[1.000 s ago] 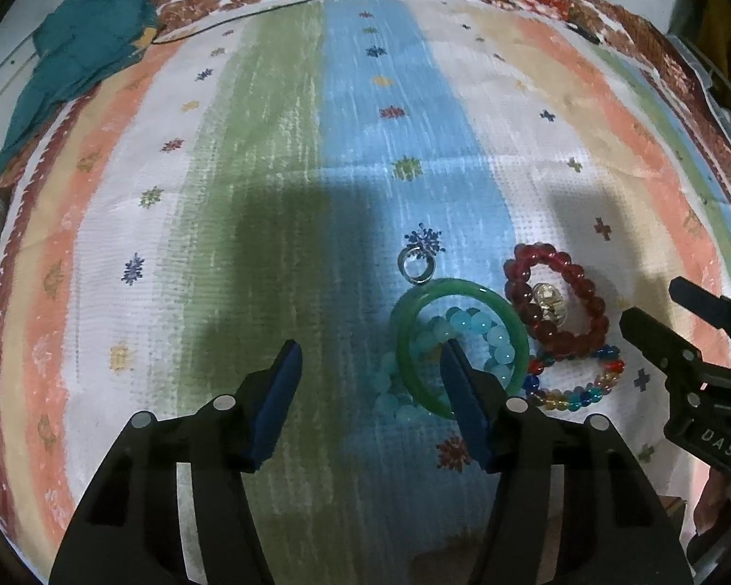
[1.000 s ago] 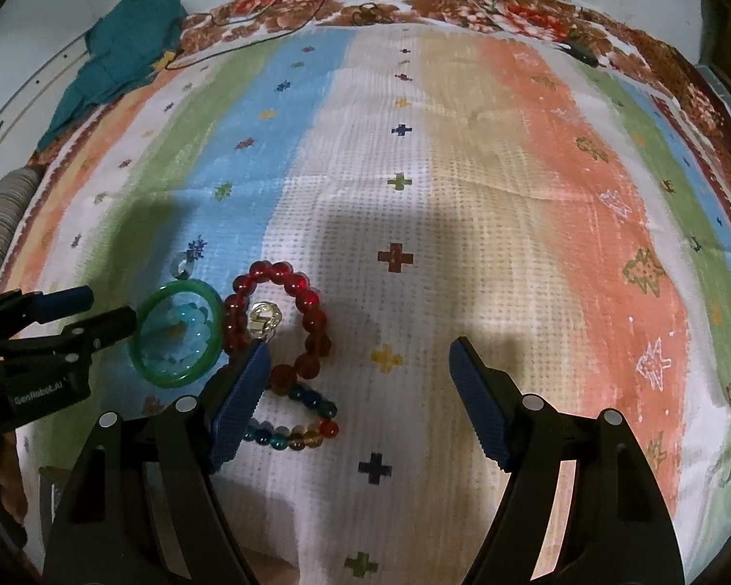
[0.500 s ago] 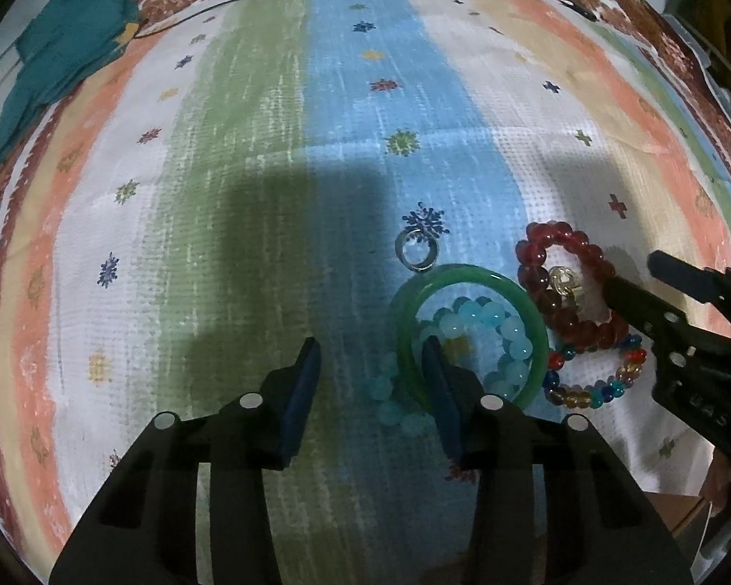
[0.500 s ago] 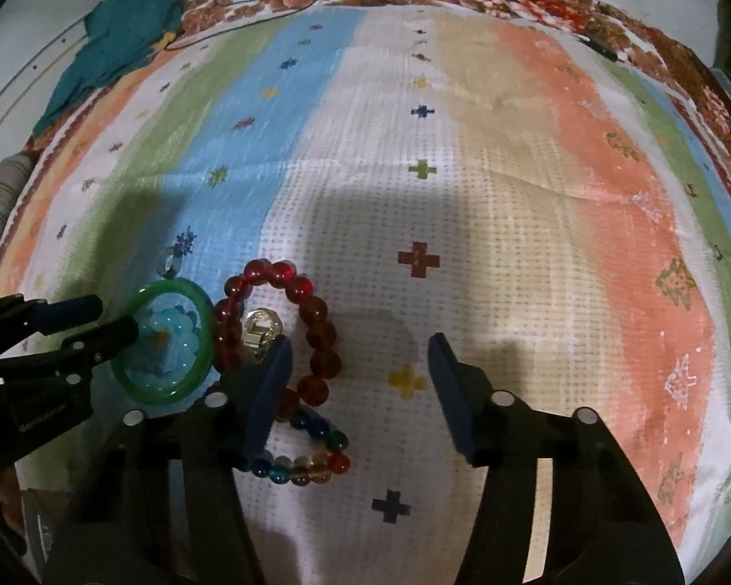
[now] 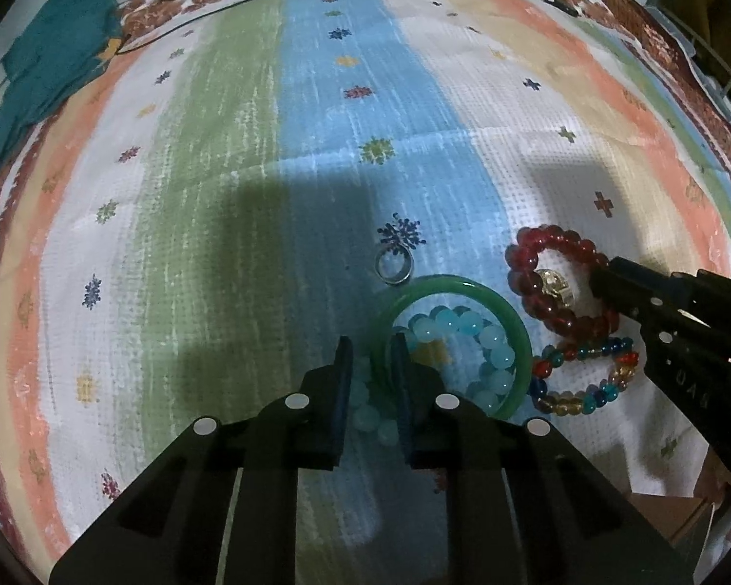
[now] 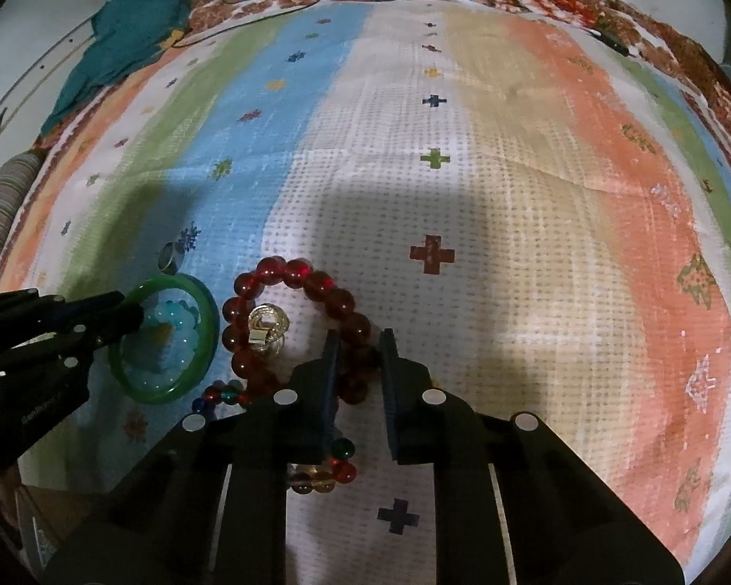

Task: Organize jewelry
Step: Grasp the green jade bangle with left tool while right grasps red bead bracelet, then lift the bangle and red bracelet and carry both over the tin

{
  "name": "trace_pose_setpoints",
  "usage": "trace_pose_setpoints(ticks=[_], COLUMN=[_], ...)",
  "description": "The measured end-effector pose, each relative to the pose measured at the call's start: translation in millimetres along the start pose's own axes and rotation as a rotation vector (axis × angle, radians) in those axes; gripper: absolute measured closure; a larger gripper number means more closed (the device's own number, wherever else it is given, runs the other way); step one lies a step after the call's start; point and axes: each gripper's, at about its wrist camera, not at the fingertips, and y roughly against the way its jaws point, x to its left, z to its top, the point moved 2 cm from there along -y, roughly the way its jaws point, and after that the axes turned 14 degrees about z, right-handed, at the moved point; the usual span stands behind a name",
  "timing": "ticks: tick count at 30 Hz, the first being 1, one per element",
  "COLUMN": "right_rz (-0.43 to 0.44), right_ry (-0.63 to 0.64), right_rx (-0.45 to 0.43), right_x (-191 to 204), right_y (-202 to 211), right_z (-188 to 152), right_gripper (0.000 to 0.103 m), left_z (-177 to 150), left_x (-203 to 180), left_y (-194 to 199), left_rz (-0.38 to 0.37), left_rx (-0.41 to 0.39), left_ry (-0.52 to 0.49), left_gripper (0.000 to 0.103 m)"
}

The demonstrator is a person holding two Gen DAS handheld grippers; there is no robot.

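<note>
— Where is your left hand-held gripper point(image 5: 371, 356)?
— Nearly closed, its fingers straddling the green bangle point(image 5: 451, 343)'s rim and pale blue beads point(image 5: 468, 341) on the striped cloth point(image 5: 219, 195).
— And your right hand-held gripper point(image 6: 358, 356)?
— Narrowed around the red bead bracelet point(image 6: 287, 321); firm grip, cannot tell.
</note>
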Motion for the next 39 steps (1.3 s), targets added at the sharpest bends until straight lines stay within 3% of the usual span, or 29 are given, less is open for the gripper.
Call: trace_pose_setpoints(ticks=[1,6,23,27,39], right_rz=[-0.003,-0.023,-0.05,-0.035,-0.054], right_ry=[0.002,0.019,0.088,0.079,0.124], right_rx=[-0.003,-0.026,-0.104,-0.126,-0.209], right_x=[0.8,5.8,33.5,36.9,54.4], right_y=[0.8,11.1,58.5,73.4,117.3], right_z=[-0.3,0.8,-7.9,-12.5,-21.5], right_gripper=[0.087,0.089,0.089,0.089,0.089], left_z=[0.8,1.2,-2.1,-6.1,-14.4], left_x=[-0.4,-2.3,18.8,15.7,5.6], left_y=[2.1,9.5,59.0,69.3,117.2], left_rz=[0.008,0.041,0.029,0.066,0.023], left_rx=[-0.005,-0.007,-0.091,-0.111,-0.198], left_ry=[-0.001,-0.017,0.037,0.004,0.011], left_gripper=[0.096,0.096,0.096,0.096,0.096])
